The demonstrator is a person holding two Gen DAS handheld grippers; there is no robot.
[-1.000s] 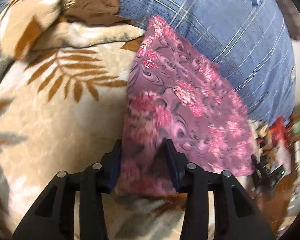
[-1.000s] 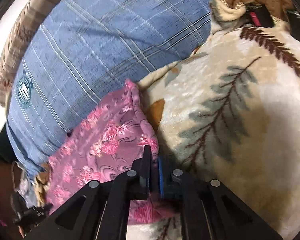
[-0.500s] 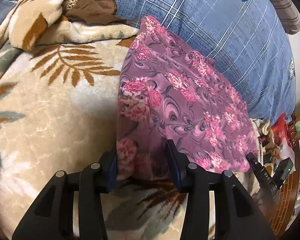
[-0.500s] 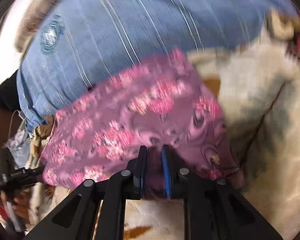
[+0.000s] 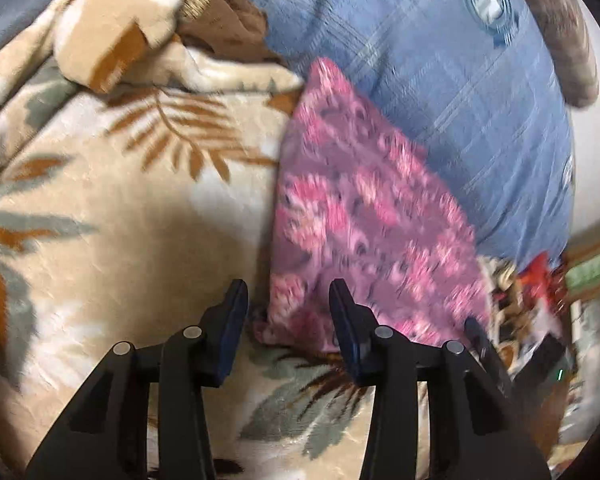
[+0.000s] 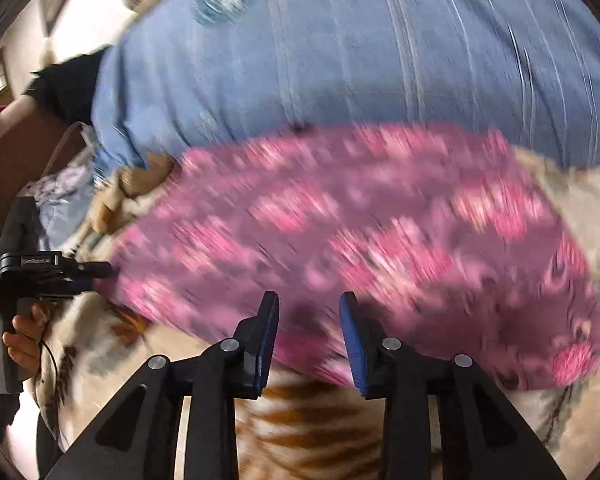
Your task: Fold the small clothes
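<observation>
- Right now I see the pink floral cloth (image 5: 364, 216) lying flat in a wedge shape on the plush leaf-print blanket (image 5: 112, 216), its far edge running along the blue plaid pillow (image 5: 452, 92).
- Its fabric looks thin and smooth, mauve with bright pink blossoms; motion blur smears the print in both views.
- My left gripper (image 5: 288, 300) is spread wide, its blue-padded fingers either side of the cloth's near corner and holding nothing.
- My right gripper (image 6: 309, 312) is parted too, released, hovering over the cloth's (image 6: 340, 232) near edge.
- From the right wrist, I see the left gripper's black handle in a bare hand (image 6: 24, 332) at the cloth's left end.
- Beyond that, a bunched fold of blanket and a crumpled brown garment (image 5: 228, 24) sit at the blanket's far end beside the pillow.
</observation>
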